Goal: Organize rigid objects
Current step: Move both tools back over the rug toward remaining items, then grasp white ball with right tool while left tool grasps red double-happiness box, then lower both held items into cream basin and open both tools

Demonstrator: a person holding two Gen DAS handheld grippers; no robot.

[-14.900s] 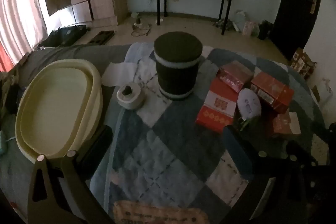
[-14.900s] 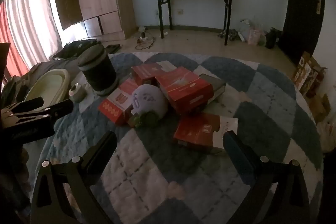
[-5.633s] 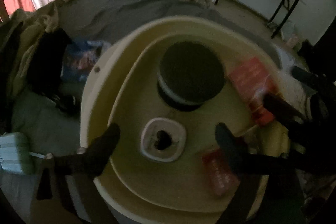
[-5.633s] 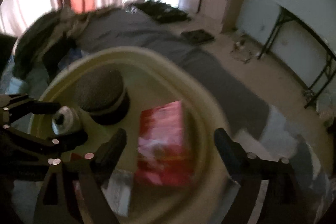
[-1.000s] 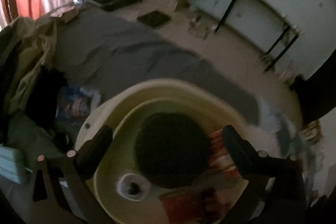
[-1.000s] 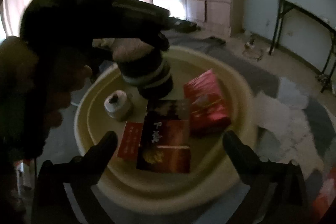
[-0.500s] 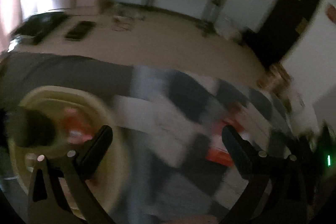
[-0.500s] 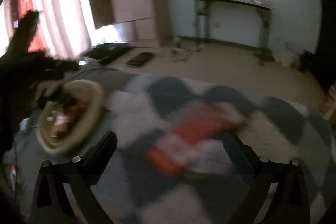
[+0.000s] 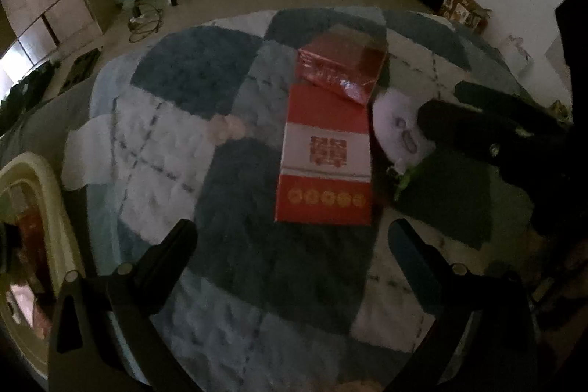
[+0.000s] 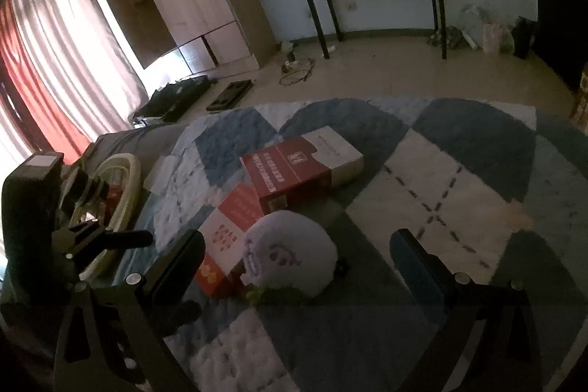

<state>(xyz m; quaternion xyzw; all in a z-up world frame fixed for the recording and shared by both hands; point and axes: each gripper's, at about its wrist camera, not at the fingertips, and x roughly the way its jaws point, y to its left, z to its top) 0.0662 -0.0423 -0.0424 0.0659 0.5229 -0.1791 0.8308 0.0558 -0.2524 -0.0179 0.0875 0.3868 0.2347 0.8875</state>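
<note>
We hold the left gripper [image 9: 290, 241] above the checked quilt [image 9: 176, 142], its fingers spread wide with nothing between them. The right gripper [image 10: 294, 252] is likewise spread and empty, hovering over the same quilt [image 10: 459, 179].

Straight ahead of the left gripper, toward 12 o'clock, lies the flat red-and-white box [image 9: 325, 155], and a dark red box [image 9: 341, 65] rests tilted on its far end. In the right wrist view the dark red box [image 10: 301, 168] sits at about 11 o'clock, overlapping the flat red-and-white box [image 10: 228, 234]. A pale round plush toy [image 10: 290, 252] lies against that flat box, just in front of the right gripper; from the left it shows at 2 o'clock [image 9: 398, 131].

The cream basin [image 9: 47, 193] sits at 9 o'clock from the left gripper, at the quilt's edge. Something red shows inside it, but we cannot make out the contents. In the right wrist view the basin [image 10: 128, 186] is at 9 o'clock, partly hidden by the left gripper's body.
</note>
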